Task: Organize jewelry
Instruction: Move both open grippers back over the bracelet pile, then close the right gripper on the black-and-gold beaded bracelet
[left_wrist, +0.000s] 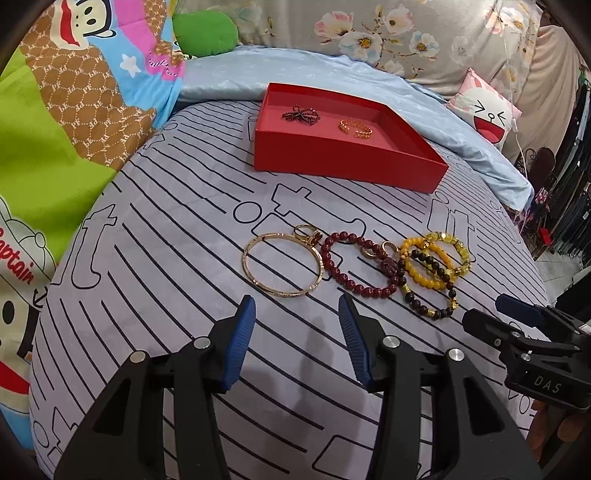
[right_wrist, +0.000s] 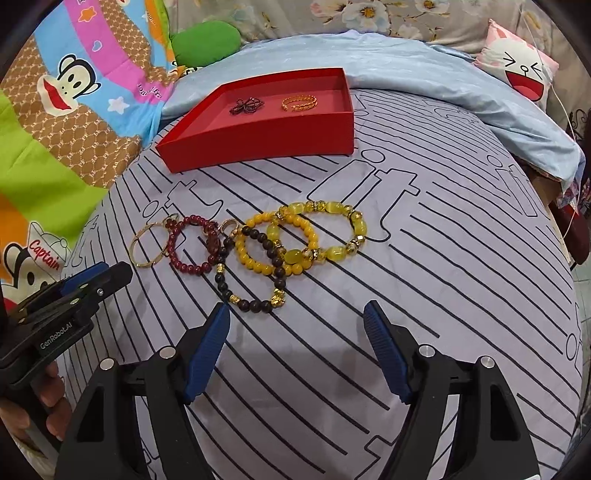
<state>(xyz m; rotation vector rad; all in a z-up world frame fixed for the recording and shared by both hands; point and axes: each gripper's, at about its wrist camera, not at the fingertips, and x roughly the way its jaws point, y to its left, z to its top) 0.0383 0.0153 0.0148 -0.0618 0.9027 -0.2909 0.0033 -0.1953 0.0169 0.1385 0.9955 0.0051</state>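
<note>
Home bedroom: bed with striped sheet (left_wrist: 166, 258), cartoon quilt (left_wrist: 74, 110), floral bedding (left_wrist: 406, 33), cat-face pillow (left_wrist: 487, 110).

Striped bed sheet (left_wrist: 155, 258); red tray (left_wrist: 347, 158) and bracelets (left_wrist: 354, 266) lie on it.

A bed with a grey striped sheet (right_wrist: 424, 295), a pale blue blanket (right_wrist: 424, 74), a bright cartoon quilt (left_wrist: 74, 92), and a floral headboard cover (left_wrist: 369, 33).

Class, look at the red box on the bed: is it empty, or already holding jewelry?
Not empty. The red box is open-topped and holds two pieces: a dark beaded bow and a gold chain bracelet.
</note>
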